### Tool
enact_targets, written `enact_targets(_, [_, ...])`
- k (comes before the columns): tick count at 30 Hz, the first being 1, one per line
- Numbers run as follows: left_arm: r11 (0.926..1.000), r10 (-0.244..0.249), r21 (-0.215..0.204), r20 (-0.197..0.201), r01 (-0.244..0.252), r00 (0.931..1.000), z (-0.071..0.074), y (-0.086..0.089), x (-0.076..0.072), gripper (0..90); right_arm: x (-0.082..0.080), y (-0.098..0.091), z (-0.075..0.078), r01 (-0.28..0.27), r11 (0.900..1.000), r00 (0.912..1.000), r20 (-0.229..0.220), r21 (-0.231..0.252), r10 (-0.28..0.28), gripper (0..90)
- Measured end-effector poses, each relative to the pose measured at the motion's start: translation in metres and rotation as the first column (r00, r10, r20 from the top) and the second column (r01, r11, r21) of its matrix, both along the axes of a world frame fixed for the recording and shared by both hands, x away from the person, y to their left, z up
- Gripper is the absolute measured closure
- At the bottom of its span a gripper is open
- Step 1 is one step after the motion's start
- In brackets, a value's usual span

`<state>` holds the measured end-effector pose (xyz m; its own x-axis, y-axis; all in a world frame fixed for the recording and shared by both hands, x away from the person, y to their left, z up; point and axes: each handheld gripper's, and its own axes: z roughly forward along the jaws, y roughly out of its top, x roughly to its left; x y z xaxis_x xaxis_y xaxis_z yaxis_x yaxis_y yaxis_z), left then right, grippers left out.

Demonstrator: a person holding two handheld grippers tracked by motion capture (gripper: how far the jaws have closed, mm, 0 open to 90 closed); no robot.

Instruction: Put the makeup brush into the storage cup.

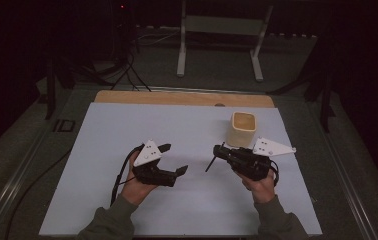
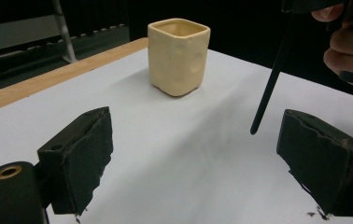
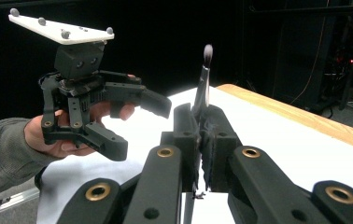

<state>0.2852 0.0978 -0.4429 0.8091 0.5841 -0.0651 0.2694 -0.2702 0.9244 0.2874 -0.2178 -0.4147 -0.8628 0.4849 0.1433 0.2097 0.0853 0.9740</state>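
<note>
- Your left claw [image 1: 173, 159] hung spread and empty above the white bench [image 1: 102, 150], held low over its near-left part, jaws pointing right and away toward the cup.
- Your left hand [image 1: 136, 187] gripped that tool from below, the forearm coming in from the near edge.
- The makeup brush [image 1: 211, 163] sat between the two tools, pinched by your right claw [image 1: 223, 152]; in the high view its dark handle slanted down toward the bench, and in the right gripper view its bristle tip [image 3: 208, 52] stood above the jaws.
- I judged the brush light, thin and stiff in the handle, soft at the tip, and likely to pivot in a pinch; taking it on the handle near the ferrule should have steadied it.
- Your right claw was pressed together on the brush, pointing left toward the other tool, your right hand [image 1: 261, 186] under it.
- The cream ceramic cup [image 1: 242, 129] stood upright just beyond your right claw, apart from it; I judged it rigid, breakable and easy to tip.
</note>
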Motion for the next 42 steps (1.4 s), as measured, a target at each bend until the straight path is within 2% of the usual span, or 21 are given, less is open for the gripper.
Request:
enact_targets(7, [1.0, 0.009, 0.0, -0.005, -0.009, 0.9999, -0.001, 0.006, 0.0, 12.3, 0.0, -0.001, 0.001, 0.006, 1.0, 1.0, 0.005, 0.002, -0.006, 85.3])
enact_targets(24, [0.9994, 0.034, -0.01, 0.014, -0.034, 0.9993, 0.004, 0.017, -0.002, 12.3, 0.004, -0.002, 0.009, 0.031, 0.9995, 0.9989, 0.035, 0.002, -0.031, 85.2])
enact_targets(42, [0.9984, 0.056, -0.011, 0.022, -0.056, 0.9982, 0.007, 0.027, -0.003, 12.4, 0.013, -0.012, 0.014, 0.076, 0.997, 0.9962, 0.042, 0.009, -0.077, 85.3])
